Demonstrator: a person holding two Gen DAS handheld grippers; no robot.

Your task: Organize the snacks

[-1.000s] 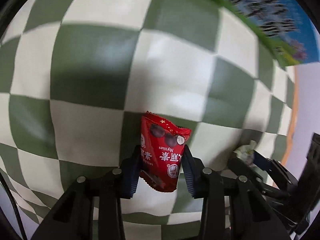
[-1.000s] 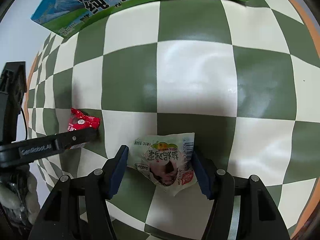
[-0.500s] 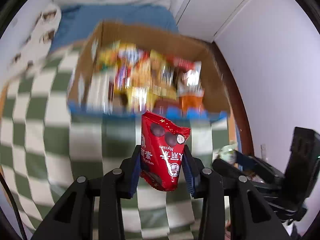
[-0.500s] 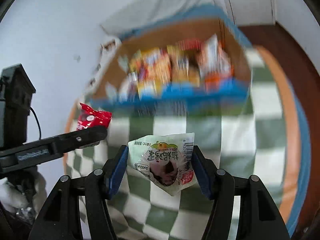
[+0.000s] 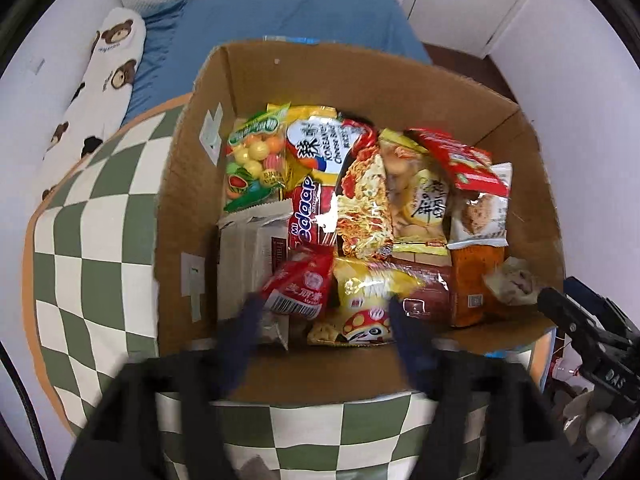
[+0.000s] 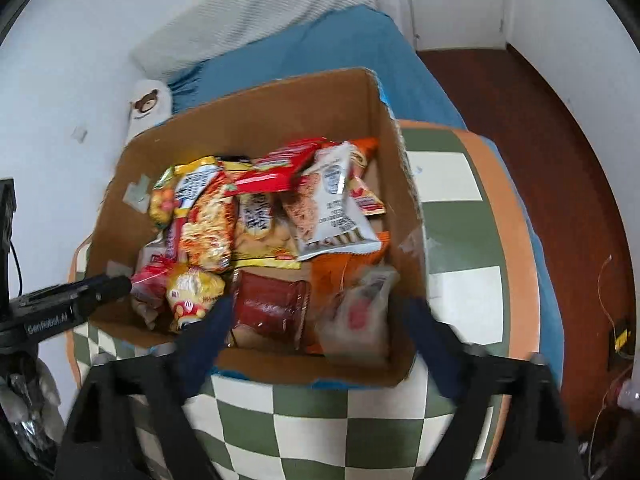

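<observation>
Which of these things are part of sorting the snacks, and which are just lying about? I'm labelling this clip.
Part of the job:
- cardboard box of snacks
- red packet, dropping between the left gripper's opening jaws
- pale packet, dropping between the right gripper's opening jaws

Just lying about:
- checkered cloth
- bear-print pillow
- blue bedding

White walls point(image 6: 60, 60) enclose the room. A bed with a blue sheet point(image 5: 280, 20) stands behind the worktop, whose cloth point(image 6: 460, 220) is checked green and cream with an orange edge. A bear-print pillow point(image 5: 100, 80) lies along the wall. The floor point(image 6: 560, 140) is dark reddish wood. White doors point(image 5: 460, 4) close the far corner.
</observation>
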